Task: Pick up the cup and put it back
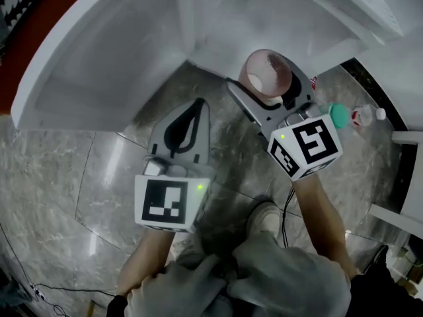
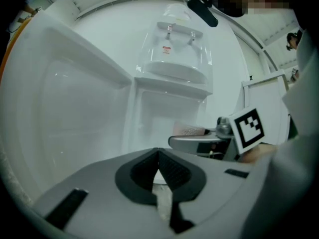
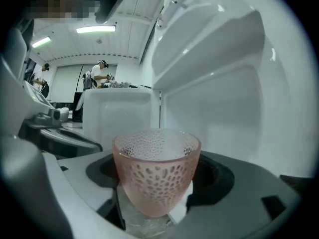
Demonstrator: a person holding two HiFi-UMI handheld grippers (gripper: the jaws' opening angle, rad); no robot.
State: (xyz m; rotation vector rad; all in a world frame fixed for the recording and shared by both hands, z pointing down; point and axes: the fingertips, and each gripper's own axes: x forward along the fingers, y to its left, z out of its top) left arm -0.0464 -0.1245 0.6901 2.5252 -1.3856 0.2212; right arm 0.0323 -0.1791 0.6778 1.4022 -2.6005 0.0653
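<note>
The left tool [image 1: 196, 104] hung pinched shut and empty, while the right tool [image 1: 269, 84] gripped the pink dimpled cup [image 3: 156, 171] by its narrow lower wall, upright before a white shelf [image 3: 209, 44]; it looked light, rigid, slick and probably breakable.

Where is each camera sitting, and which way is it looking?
Head view: on the person's head, looking steeply down at the floor; shows both forearms, the left tongs and the right tongs holding the cup.
Left gripper view: on the left tongs, looking along their shut jaws at a white shelf; right tongs at right.
Right gripper view: on the right tongs, looking along its jaws at the cup.
All three show the cup.
</note>
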